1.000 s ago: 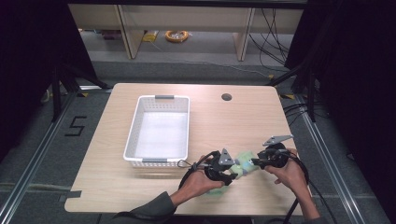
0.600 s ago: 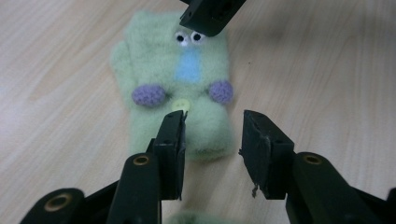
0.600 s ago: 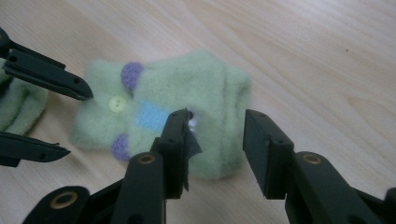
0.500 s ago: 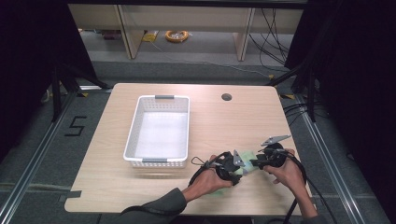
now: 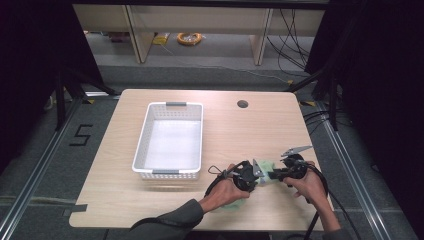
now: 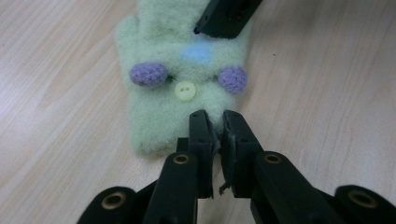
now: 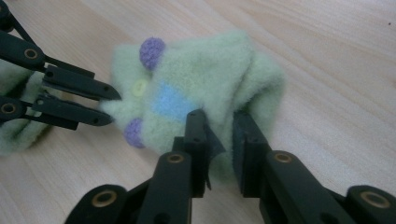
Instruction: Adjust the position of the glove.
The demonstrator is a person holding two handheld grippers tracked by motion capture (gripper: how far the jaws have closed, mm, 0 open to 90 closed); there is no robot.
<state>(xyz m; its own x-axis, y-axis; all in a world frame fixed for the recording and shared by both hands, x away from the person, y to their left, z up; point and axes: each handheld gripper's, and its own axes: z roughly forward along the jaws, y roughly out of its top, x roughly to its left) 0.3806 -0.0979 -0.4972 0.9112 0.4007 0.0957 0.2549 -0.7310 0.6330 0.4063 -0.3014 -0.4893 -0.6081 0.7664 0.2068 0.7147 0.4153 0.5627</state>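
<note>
A pale green fuzzy mitten [image 6: 177,88] with two purple pom-poms, a yellow button and a blue patch lies on the wooden table [image 5: 240,135] near its front edge. My left gripper [image 6: 215,119] has just been closing and now pinches the mitten's near edge. From the opposite end my right gripper [image 7: 219,119] has also just been closing, and it is shut on a raised fold of the mitten [image 7: 201,88]. In the high view the left gripper [image 5: 259,176] and right gripper [image 5: 272,175] meet tip to tip over the mitten [image 5: 266,166].
A white plastic basket [image 5: 145,135] stands left of the table's centre, a hand's width from my left hand. More green cloth [image 7: 18,126] lies under the left hand. A round cable hole [image 5: 242,104] sits at the back.
The left hand slid right toward the mitten and its forearm swung in from the bottom. Both pairs of jaws have come together on the cloth. The right hand stayed in place.
</note>
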